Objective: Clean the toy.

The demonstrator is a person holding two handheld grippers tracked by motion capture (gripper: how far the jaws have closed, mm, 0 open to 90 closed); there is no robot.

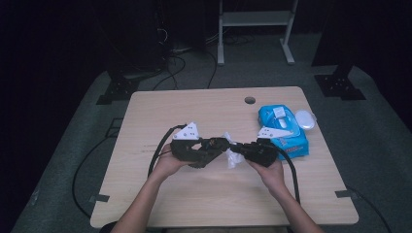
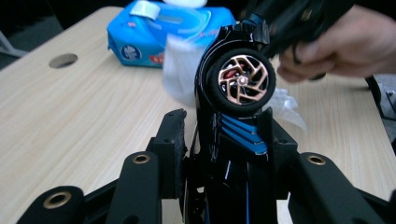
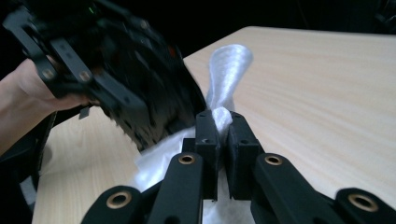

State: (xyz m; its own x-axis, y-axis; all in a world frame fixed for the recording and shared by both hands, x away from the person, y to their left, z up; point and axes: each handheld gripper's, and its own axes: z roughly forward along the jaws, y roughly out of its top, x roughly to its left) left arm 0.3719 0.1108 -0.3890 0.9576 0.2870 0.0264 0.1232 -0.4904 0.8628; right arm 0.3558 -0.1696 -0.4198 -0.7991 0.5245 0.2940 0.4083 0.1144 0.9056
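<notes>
Black jaws of the left gripper (image 2: pixel 219 154) stand closest in the left gripper view, clamped on a black toy car (image 2: pixel 236 93) with blue stripes and a copper-coloured wheel; the car is held above the wooden table (image 1: pixel 204 194), nose pointing away from the hand. The right gripper (image 3: pixel 223 128) has its jaws pinched tight on a white wet wipe (image 3: pixel 229 70), and in the high view this wipe (image 1: pixel 232 154) hangs between the two grippers, touching the car. The step in hand seems to be wiping the car. To do it well, I think the left hand should keep the car steady while the right one rubs the wipe along the body with light pressure, so the car does not slip. A blue pack of wipes (image 1: pixel 284 131) lies near, behind the right hand.
</notes>
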